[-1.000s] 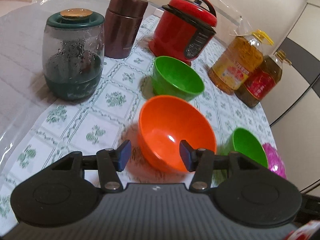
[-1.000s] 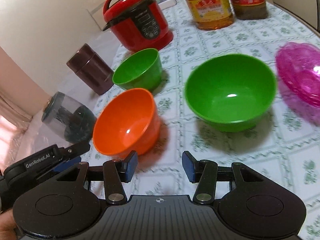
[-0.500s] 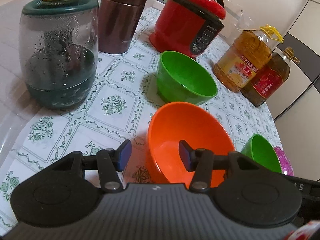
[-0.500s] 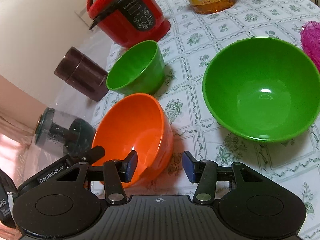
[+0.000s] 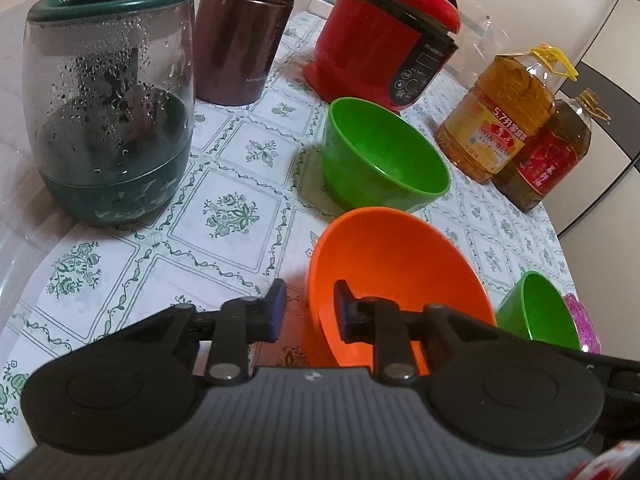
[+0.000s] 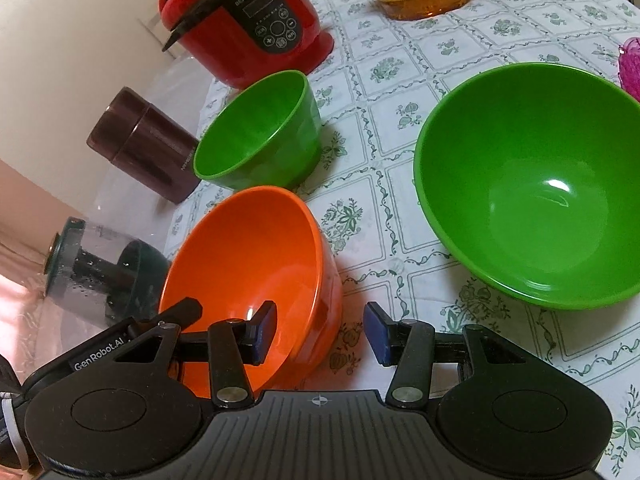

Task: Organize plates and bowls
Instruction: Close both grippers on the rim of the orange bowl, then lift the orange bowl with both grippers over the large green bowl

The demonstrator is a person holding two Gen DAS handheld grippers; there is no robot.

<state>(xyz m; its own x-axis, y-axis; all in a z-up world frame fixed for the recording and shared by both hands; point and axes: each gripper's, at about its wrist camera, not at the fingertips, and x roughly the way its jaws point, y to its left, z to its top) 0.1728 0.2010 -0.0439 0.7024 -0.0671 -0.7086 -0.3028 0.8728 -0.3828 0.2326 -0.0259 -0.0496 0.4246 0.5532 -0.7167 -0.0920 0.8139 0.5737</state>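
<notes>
While both of my grippers tilt down toward the table (image 5: 248,168), the left gripper (image 5: 306,310) straddles the near left rim of the orange bowl (image 5: 396,276), and the right gripper (image 6: 320,334) straddles that bowl's right wall, with the left tool visible at the lower left of the right wrist view.

On the flowered cloth stand 3 empty bowls: the orange bowl nearest me, a small green bowl (image 6: 260,132) just behind it, and a large green bowl (image 6: 532,184) to its right. A pink dish (image 6: 630,66) lies at the far right edge; I cannot tell what it holds. Behind the bowls stand a red rice cooker (image 5: 384,32), a brown canister (image 5: 244,36), a green-lidded jar (image 5: 108,100) with dark contents and droplets on its wall, and 2 oil bottles (image 5: 504,116) holding amber oil.

My left jaws have just been closing, one pad outside the rim and one inside; a slim gap shows, so no clamp. My right jaws stand apart, left pad inside the bowl, right pad outside, gripping nothing.
</notes>
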